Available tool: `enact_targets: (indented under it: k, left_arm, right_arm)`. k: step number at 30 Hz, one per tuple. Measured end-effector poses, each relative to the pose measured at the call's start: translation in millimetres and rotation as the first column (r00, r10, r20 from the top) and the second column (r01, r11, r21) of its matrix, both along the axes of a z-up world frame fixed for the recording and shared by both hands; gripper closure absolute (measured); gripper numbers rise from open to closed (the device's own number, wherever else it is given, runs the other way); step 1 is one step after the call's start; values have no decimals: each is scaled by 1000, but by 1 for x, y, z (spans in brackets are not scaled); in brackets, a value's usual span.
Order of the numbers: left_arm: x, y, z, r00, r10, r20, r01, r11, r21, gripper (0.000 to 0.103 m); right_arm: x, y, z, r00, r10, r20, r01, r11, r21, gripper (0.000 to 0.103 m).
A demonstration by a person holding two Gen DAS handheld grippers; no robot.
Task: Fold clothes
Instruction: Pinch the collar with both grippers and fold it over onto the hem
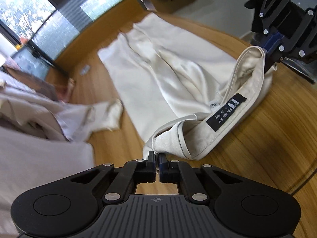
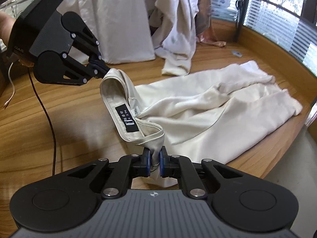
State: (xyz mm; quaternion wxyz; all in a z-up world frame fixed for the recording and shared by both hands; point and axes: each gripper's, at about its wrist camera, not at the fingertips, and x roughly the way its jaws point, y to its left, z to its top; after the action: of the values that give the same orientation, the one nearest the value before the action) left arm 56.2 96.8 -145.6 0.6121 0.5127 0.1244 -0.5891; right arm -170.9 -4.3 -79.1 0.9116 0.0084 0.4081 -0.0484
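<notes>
We hold the cream trousers (image 2: 208, 107) by their waistband (image 2: 126, 117), one end in each gripper. The left gripper (image 1: 158, 155) has its jaws pressed together on one end of the band, and the right gripper (image 2: 154, 154) pinches the other end between its blue pads (image 2: 160, 161). The band sags between the two grips, lifted just off the wooden worktop (image 2: 79, 138), with the black label (image 2: 127, 119) showing on its inner face. Beyond the waistband the legs lie stretched out flat on the worktop, slightly rumpled, and further off past them sits a heap of other clothes (image 2: 178, 29).

To do this step well, we judge that we should draw the two grips apart until the band is taut, so the label side stops drooping. Then we raise both ends evenly and carry the waistband over toward the leg cuffs, keeping both hands at one height so the fold lands square. A slow pull should keep this slippery-looking cloth from sliding out of the thin pinch.
</notes>
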Motion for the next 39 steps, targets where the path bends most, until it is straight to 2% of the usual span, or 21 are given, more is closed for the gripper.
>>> enact_targets:
  k: [5,13,22,27,33,39]
  left_arm:
    - [2,-35,16,999,15,39,-13,999,-48,98]
    - [14,-105,23,999,9,44,-6,997,-81,98]
    - [32,-213,26,1000,2,21,0,992,-125,98]
    - [48,-281,20,999,43,1,-42,988,-149,99]
    - [63,-359,12,997,78,-1,-78,991,-106,99]
    - [83,-418,3,996,90,-15,-91,993,-76,99]
  right_arm:
    - [13,-34,14,1000,-20,15,20,999,-31,94]
    - [35,-110,24,997,-69,23,70,997,-39,94]
    - [60,-215,11,994,-106,18,106,994,-15,94]
    - [79,-288,1,992,-125,27,124,992,25,94]
    - [107,-376,-7,991,-133,18,132,989,60,95]
    - [129,-447,-10,991,-132,24,130,988,82,95]
